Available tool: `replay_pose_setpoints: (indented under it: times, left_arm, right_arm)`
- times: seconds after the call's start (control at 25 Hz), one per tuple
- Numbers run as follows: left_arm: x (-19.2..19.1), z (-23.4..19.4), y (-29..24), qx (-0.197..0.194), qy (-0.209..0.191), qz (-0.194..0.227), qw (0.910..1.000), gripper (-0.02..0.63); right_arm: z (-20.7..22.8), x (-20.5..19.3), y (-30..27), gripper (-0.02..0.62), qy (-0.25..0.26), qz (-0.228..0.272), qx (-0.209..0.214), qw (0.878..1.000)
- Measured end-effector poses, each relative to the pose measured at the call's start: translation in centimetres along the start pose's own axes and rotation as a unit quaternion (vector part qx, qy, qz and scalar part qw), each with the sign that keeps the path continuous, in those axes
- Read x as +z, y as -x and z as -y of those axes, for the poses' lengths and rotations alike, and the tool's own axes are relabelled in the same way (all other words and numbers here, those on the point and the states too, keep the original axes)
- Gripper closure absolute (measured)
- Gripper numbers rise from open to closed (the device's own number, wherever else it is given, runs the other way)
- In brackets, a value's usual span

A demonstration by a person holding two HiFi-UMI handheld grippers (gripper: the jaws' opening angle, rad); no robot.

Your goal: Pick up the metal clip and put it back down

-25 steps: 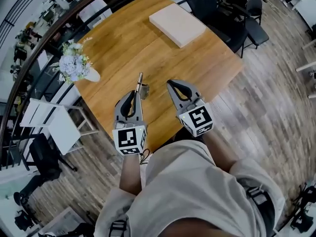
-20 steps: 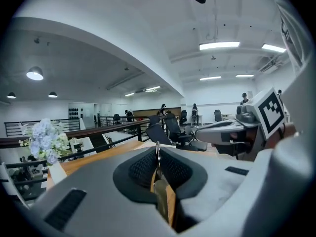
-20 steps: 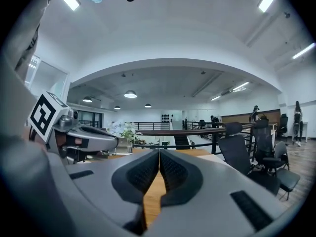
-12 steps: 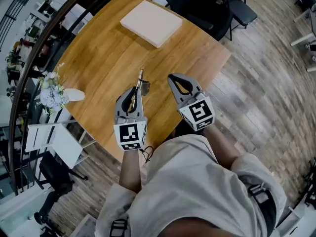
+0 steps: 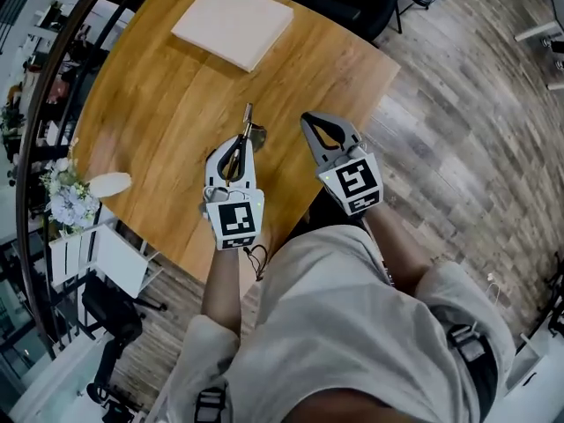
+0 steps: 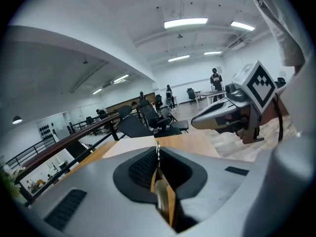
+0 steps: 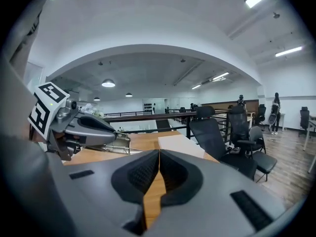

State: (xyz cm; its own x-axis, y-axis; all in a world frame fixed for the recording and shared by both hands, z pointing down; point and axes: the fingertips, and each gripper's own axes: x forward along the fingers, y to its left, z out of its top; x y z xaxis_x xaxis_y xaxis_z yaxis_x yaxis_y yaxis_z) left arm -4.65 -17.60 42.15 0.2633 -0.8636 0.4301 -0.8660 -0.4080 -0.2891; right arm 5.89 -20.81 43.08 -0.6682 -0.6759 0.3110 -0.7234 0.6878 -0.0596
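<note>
The metal clip (image 5: 248, 130) is pinched in my left gripper (image 5: 239, 146), which is shut on it over the near part of the round wooden table (image 5: 159, 95). In the left gripper view the clip (image 6: 161, 191) stands upright between the closed jaws. My right gripper (image 5: 314, 123) hovers beside it to the right, shut and empty, its pads (image 7: 148, 169) pressed together. The right gripper view shows the left gripper (image 7: 116, 143) with the clip's spring end (image 7: 117, 145) sticking out past its tips. Whether the clip touches the table is unclear.
A flat pale box (image 5: 232, 23) lies at the table's far side. A vase of flowers (image 5: 72, 196) sits at the left rim. Black office chairs (image 7: 217, 137) stand beyond the table, and a railing (image 5: 44, 104) curves along its left.
The head view has swung, so table, box and flowers sit further left and up in frame. Both grippers hold their pose, and the left stays shut on the clip.
</note>
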Motion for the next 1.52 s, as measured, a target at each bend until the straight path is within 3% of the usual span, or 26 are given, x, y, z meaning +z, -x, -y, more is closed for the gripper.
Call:
replay_pose_setpoints:
  times: [0.36, 0.68, 1.52]
  left_arm:
    - [-3.8, 2.1, -5.9, -0.033, -0.090, -0.054, 0.9940, 0.566]
    - [-5.6, 4.0, -10.1, -0.046, -0.152, -0.066, 0.9851, 0.566]
    - [-9.0, 5.9, -17.7, -0.070, -0.200, -0.091, 0.9730, 0.566]
  right_arm:
    - [2.9, -5.5, -1.8, 0.569, -0.031, -0.042, 0.001, 0.999]
    - [5.0, -8.7, -3.4, 0.569, -0.048, -0.063, 0.000, 0.997]
    - [8.5, -12.8, -4.3, 0.569, -0.073, -0.098, -0.009, 0.992]
